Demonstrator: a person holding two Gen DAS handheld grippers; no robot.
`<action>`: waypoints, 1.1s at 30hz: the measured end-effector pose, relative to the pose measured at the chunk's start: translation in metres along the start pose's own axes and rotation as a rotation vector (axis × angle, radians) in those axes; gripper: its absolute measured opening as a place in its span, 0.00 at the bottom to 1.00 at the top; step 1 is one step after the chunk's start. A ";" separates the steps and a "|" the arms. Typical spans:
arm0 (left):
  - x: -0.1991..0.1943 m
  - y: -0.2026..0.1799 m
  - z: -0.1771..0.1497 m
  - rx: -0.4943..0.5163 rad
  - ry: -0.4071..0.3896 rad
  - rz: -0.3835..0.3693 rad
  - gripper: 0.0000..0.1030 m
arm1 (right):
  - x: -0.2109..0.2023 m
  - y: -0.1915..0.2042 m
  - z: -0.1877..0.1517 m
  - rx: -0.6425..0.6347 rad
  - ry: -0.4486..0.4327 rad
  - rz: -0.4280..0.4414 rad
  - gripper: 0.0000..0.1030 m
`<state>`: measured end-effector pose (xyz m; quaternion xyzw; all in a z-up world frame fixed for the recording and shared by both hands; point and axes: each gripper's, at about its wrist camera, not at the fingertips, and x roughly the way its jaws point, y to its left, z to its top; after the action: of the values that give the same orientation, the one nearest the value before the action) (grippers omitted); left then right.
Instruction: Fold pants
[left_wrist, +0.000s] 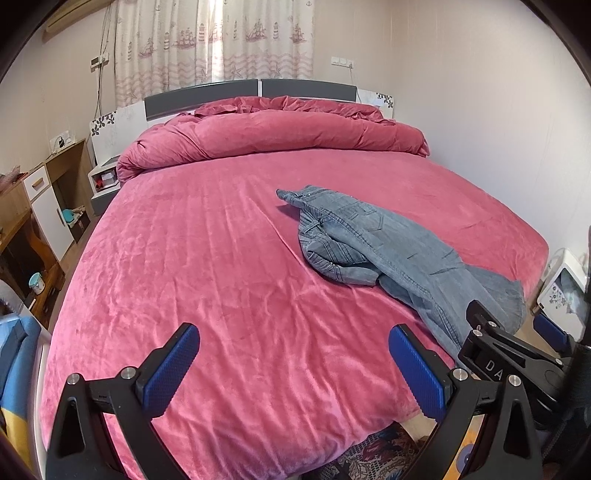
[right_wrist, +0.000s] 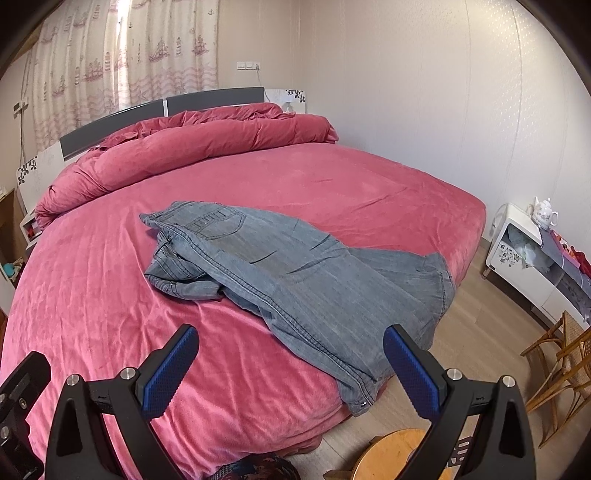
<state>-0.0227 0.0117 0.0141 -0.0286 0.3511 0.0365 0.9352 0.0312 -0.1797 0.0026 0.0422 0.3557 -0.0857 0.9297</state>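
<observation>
Ahead, crumpled jeans (right_wrist: 295, 273) lie beyond the open right tool (right_wrist: 290, 373), untouched.

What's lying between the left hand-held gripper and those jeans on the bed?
Nothing but bare pink bedsheet. In the left wrist view, the open left hand-held gripper hangs over the bed's near edge, and the jeans lie farther off to the right.

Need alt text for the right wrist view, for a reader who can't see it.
Blue jeans lie crumpled and unfolded on a pink bed, legs trailing toward the near edge. The right gripper hovers open above that edge, touching nothing. A rolled pink duvet lies by the headboard.
</observation>
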 end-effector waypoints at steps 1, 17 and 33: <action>0.001 0.000 0.000 0.000 0.002 0.000 1.00 | 0.001 0.000 0.000 0.001 0.002 0.000 0.99; 0.047 0.012 -0.005 -0.066 0.180 -0.112 1.00 | 0.031 -0.003 -0.006 0.004 0.098 0.094 0.98; 0.139 0.026 0.030 -0.047 0.326 -0.115 0.74 | 0.110 0.008 0.011 -0.090 0.211 0.155 0.68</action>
<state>0.0987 0.0464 -0.0553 -0.0758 0.4949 -0.0138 0.8655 0.1201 -0.1877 -0.0625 0.0368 0.4507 0.0073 0.8919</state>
